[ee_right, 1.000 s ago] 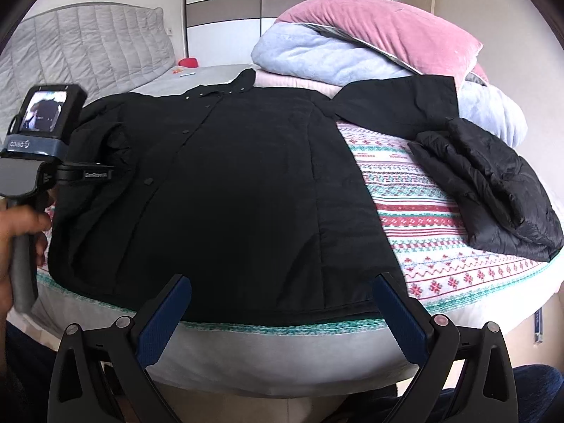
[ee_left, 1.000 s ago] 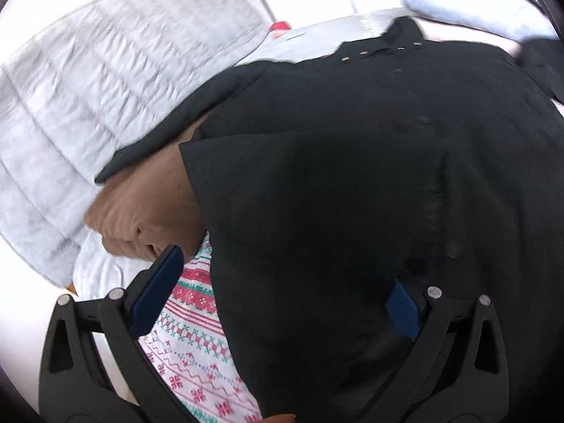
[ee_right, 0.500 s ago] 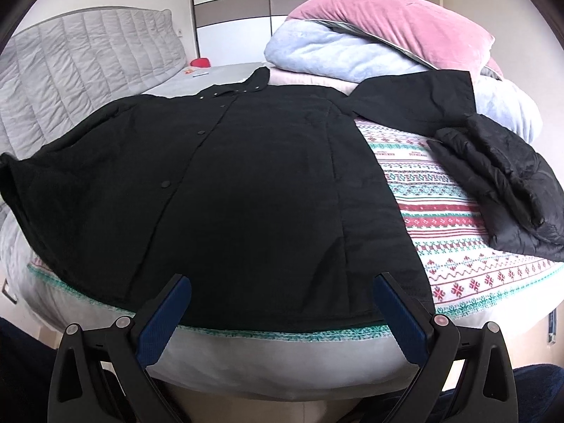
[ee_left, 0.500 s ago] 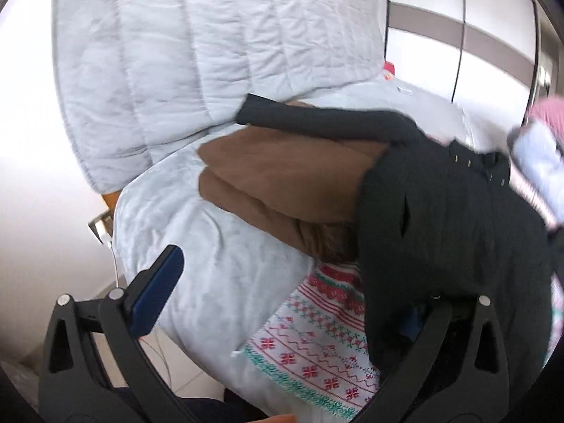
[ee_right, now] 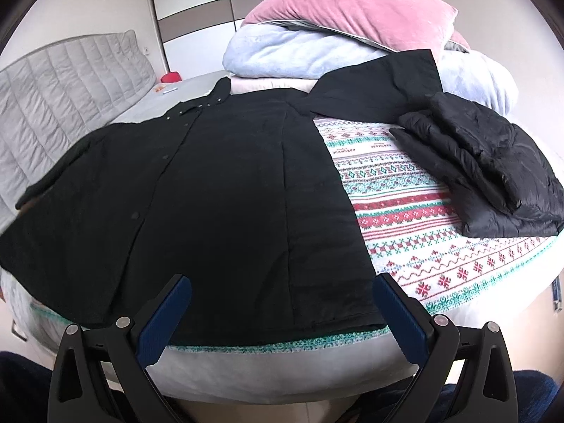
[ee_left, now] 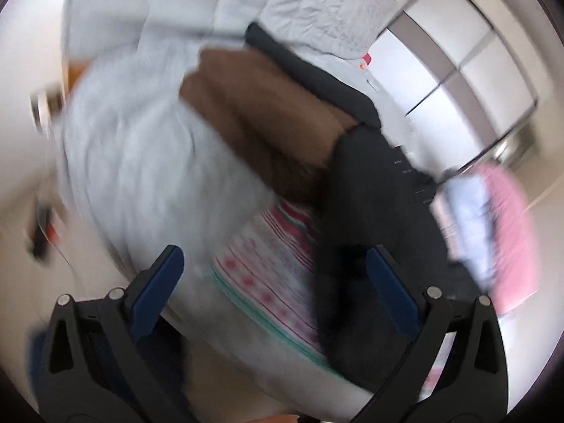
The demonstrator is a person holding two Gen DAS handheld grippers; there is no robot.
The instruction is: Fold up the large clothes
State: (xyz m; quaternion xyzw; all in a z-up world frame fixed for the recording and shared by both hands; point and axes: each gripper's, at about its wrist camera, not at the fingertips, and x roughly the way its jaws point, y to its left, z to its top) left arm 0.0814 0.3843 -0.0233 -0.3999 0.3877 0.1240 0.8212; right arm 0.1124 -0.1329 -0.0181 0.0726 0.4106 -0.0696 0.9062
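Left wrist view, motion-blurred: the left gripper (ee_left: 275, 275) is seen with its blue-padded jaws spread wide and nothing between them. The black shirt (ee_left: 370, 190) is draped at right over a folded brown garment (ee_left: 257, 120), which lies on a pale quilted cover (ee_left: 141, 162). A knit-patterned blanket (ee_left: 268, 275) is visible near the fingers.

Right wrist view: the right gripper (ee_right: 282, 303) is likewise held wide and empty at the near bed edge. The black shirt (ee_right: 211, 190), matte and buttoned, is spread flat at centre-left. A crumpled black puffer jacket (ee_right: 483, 162) lies at right; a pink velvety pillow (ee_right: 352, 10) is stacked at the far side, beside a grey quilted headboard (ee_right: 67, 84).
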